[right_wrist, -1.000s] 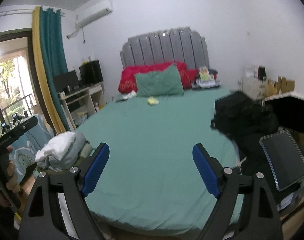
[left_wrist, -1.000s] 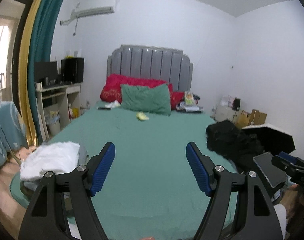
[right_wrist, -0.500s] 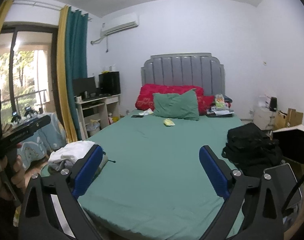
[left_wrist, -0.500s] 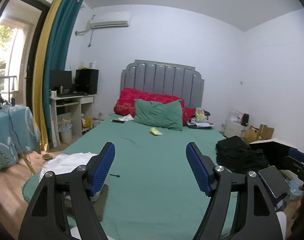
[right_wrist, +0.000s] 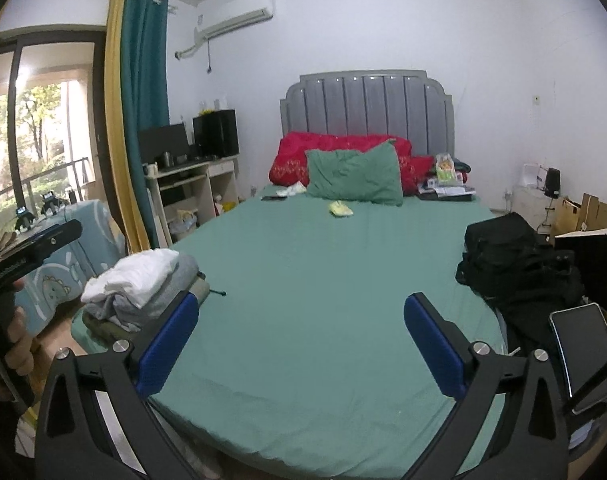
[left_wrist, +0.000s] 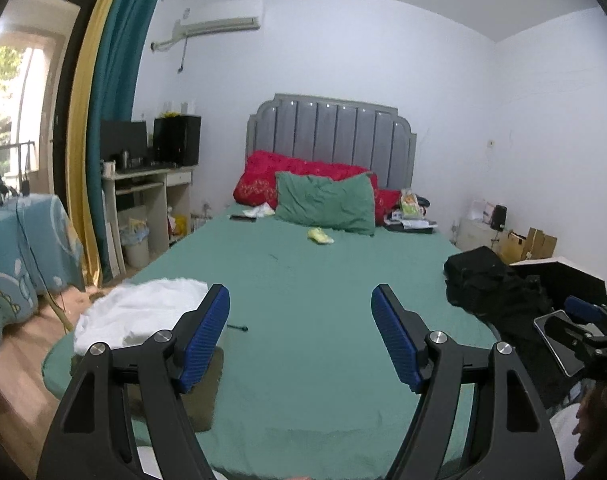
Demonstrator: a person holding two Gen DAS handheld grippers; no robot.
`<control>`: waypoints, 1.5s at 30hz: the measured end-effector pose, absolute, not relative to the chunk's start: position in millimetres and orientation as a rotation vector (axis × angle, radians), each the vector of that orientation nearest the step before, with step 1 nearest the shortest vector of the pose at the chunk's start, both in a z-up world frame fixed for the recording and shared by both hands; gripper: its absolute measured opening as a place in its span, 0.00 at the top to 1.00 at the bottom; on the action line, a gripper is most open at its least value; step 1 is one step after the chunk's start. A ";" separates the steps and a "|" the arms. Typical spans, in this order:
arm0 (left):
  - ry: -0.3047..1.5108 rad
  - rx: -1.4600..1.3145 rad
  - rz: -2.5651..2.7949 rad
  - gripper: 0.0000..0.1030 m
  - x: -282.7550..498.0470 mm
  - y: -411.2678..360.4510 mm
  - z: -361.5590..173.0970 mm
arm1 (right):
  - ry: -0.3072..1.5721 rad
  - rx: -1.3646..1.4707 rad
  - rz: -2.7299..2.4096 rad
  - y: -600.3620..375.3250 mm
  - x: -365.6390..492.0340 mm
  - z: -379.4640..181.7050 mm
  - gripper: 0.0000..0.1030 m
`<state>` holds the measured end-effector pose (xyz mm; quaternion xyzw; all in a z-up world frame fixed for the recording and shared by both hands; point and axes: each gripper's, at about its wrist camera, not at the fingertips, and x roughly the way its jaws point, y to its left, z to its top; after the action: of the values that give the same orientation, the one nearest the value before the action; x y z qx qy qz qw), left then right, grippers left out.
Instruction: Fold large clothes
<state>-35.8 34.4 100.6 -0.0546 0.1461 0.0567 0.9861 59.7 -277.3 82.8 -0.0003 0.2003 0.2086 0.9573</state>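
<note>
A green-sheeted bed (left_wrist: 323, 280) (right_wrist: 323, 264) fills both views. A stack of folded clothes, white on top (left_wrist: 143, 312) (right_wrist: 139, 276), sits on its near left corner. A crumpled black heap of clothes (left_wrist: 487, 284) (right_wrist: 511, 260) lies at the right edge. My left gripper (left_wrist: 299, 300) hangs open over the near end of the bed, its left finger in front of the white stack. My right gripper (right_wrist: 301, 304) stands very wide, with only bare sheet between its blue pads. Neither holds anything.
A green pillow (right_wrist: 355, 178) and a red one (right_wrist: 335, 148) lean on the grey headboard. A small yellow-green item (right_wrist: 340, 209) lies mid-bed. A desk (right_wrist: 191, 184) and curtains stand left. A blue-covered table (left_wrist: 23, 248) is near left, boxes (right_wrist: 587, 212) at right.
The right gripper's jaws have spread wider. Both views have pulled back and levelled, showing more of the room. The left jaws keep the same gap.
</note>
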 end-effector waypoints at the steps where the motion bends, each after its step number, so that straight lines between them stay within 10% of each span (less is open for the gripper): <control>1: 0.300 -0.113 0.113 0.26 -34.0 35.1 98.3 | 0.411 -0.003 0.422 -275.5 60.1 81.4 0.02; 45: 0.312 -0.122 0.079 0.26 -23.7 33.2 90.2 | 0.425 -0.009 0.419 -268.7 65.2 81.6 0.02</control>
<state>-23.7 33.2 90.2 -0.0605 0.1550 0.0395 0.9853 65.2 -268.7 81.6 -0.0044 0.2094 0.2062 0.9558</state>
